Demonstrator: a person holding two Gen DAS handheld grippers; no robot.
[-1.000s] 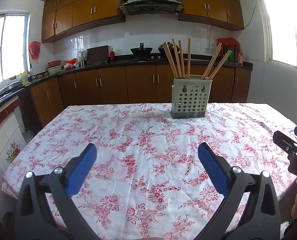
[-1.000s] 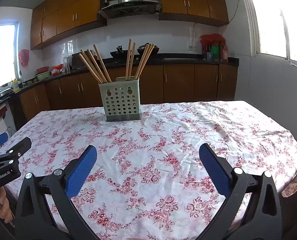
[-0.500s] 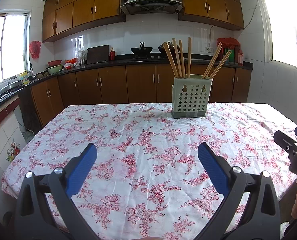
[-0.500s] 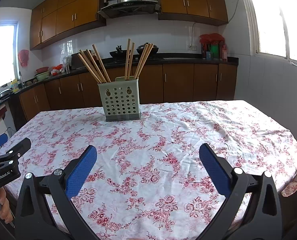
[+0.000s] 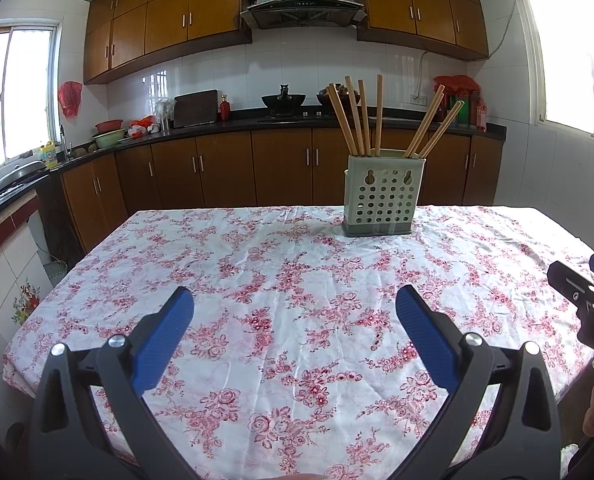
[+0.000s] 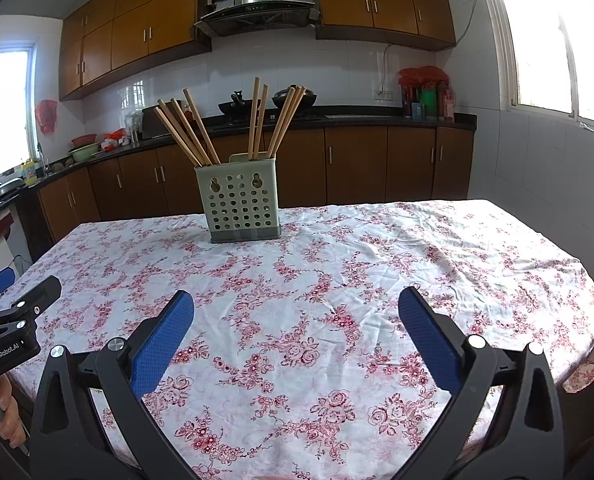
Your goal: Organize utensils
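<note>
Floral-clothed tabletop [image 5: 297, 280] in a wood-cabinet kitchen.
Chopsticks [image 5: 357, 120] stand in the perforated holder [image 5: 381, 200] at the far side; left gripper [image 5: 295, 312] and right gripper [image 6: 296, 316] hover near, both released, empty.

A creased white cotton-like cloth printed with red flowers [image 5: 297, 280] covers the table. The pale green perforated plastic utensil holder [image 6: 239, 204] looks matt and holds smooth, bare light wooden chopsticks [image 6: 185, 132]. Each black plastic hand-held gripper has blue, finely textured pads [image 5: 165, 336].
</note>
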